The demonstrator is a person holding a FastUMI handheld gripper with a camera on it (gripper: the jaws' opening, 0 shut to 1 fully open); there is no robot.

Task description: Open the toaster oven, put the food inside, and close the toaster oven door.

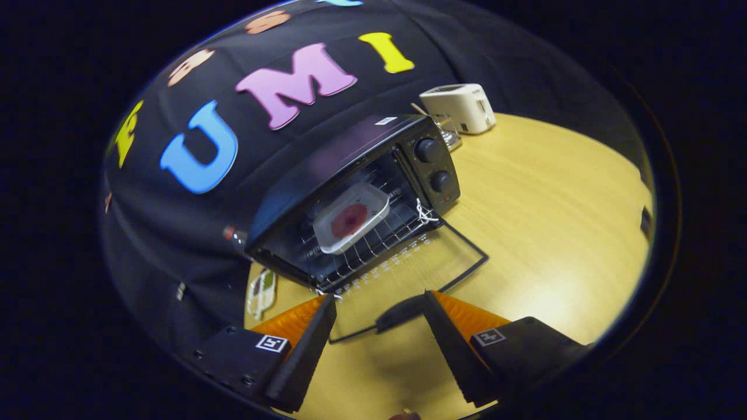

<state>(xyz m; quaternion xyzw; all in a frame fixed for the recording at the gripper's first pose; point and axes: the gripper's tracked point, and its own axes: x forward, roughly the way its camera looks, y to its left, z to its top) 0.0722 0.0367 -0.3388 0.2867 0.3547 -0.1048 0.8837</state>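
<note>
Gripper view looks along the two fingers of the gripper (379,318), and they stand wide apart with nothing held between them. Both fingers hang low over the yellow wooden desk (554,233). Right between the fingertips sits the dark handle (400,313) of the toaster oven door (408,274), close to the right finger, but neither finger presses on it. The door is open all the way and lies flat over the desk, coming out toward the fingers. It is see-through glass with a thin dark frame, so the wood shows through it. Just past the door is the black toaster oven (350,192), with its mouth open wide. Inside, a wire rack (373,239) holds a white tray (352,217), and on the tray lies a round red piece of food (349,220). So the food is already in the oven, and the door is not closed yet. Two round black knobs (435,166) sit one above the other on the right side of the oven front. A bit of white string (425,213) hangs at the near corner under the knobs. Beside the oven, on the left, a small green and white thing (261,291) lies on the desk; I cannot tell what it is. Farther back, behind the oven, stands a white toaster (461,107) near the far edge of the desk, with something clear and shiny (448,133) just in front of it.
</note>
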